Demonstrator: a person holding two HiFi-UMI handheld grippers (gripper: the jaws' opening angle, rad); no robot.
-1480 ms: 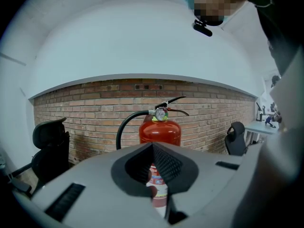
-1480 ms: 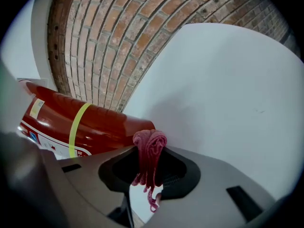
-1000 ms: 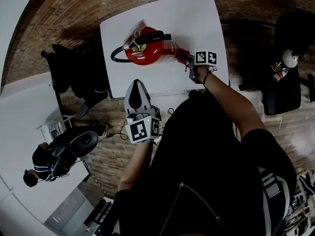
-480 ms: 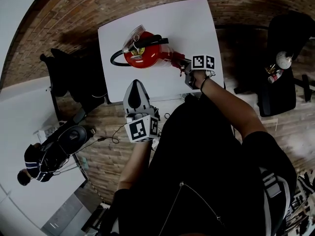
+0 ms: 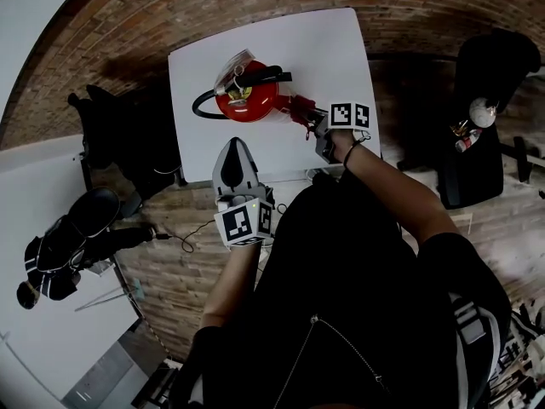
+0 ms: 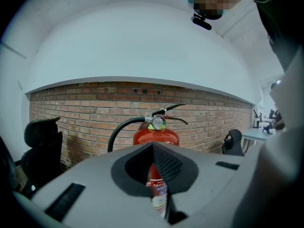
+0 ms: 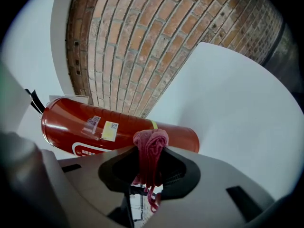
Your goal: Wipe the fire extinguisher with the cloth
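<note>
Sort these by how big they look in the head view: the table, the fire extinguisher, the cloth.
1. Table
2. Fire extinguisher
3. Cloth, a small red wad in the right hand-held gripper

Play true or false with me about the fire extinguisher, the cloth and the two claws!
1. The right claw is pinching a pink cloth. True.
2. The fire extinguisher is blue. False: it is red, with a black hose.
3. The fire extinguisher stands on a white table. True.
4. The left claw is squeezing the hose. False: it is shut on nothing and sits apart from the extinguisher.
5. The cloth is lying flat on the table. False: it is bunched up between the right claw's jaws, beside the extinguisher.
</note>
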